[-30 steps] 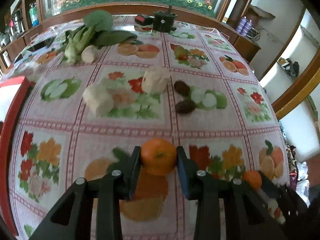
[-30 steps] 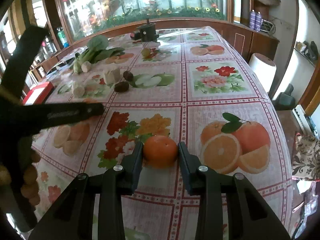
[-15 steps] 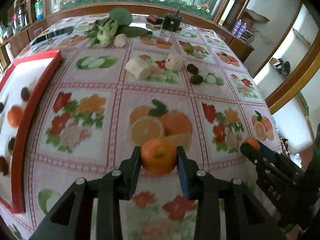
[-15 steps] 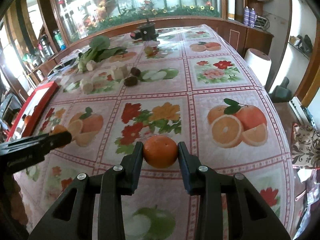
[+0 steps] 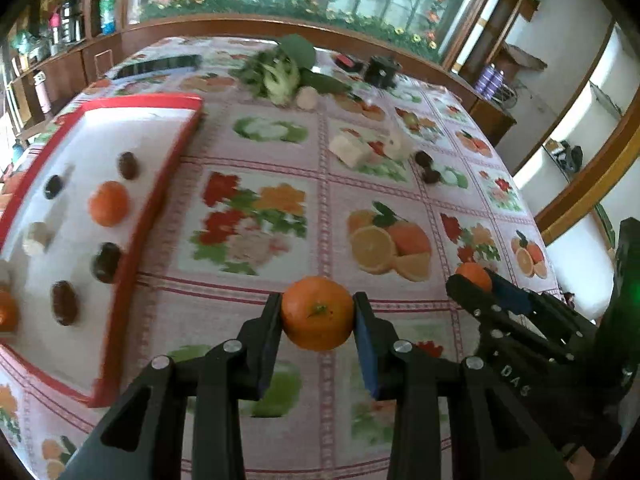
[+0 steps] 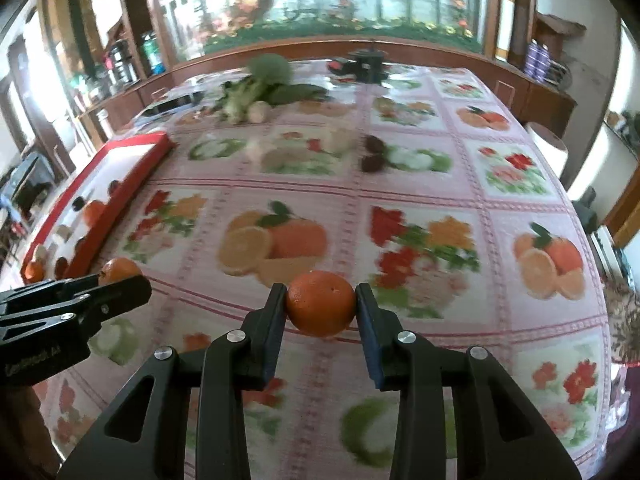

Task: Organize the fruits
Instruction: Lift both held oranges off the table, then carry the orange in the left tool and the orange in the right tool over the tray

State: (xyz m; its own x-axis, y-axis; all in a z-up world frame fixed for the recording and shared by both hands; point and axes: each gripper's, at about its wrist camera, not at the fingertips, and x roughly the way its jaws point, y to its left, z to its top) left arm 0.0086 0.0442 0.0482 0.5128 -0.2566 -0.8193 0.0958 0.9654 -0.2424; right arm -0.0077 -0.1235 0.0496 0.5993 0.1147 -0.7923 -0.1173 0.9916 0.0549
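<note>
My left gripper is shut on an orange and holds it above the fruit-print tablecloth, right of a red-rimmed white tray. The tray holds an orange and several dark fruits. My right gripper is shut on a second orange above the cloth. In the left wrist view the right gripper shows at the right with its orange. In the right wrist view the left gripper shows at the left, near the tray.
Two dark fruits and pale vegetable chunks lie mid-table. Leafy greens and a black device sit at the far end. The table's right edge drops off toward white furniture.
Both grippers have moved back and left with their oranges held. The red tray has come much closer into the left wrist view, and the far objects have shrunk.
</note>
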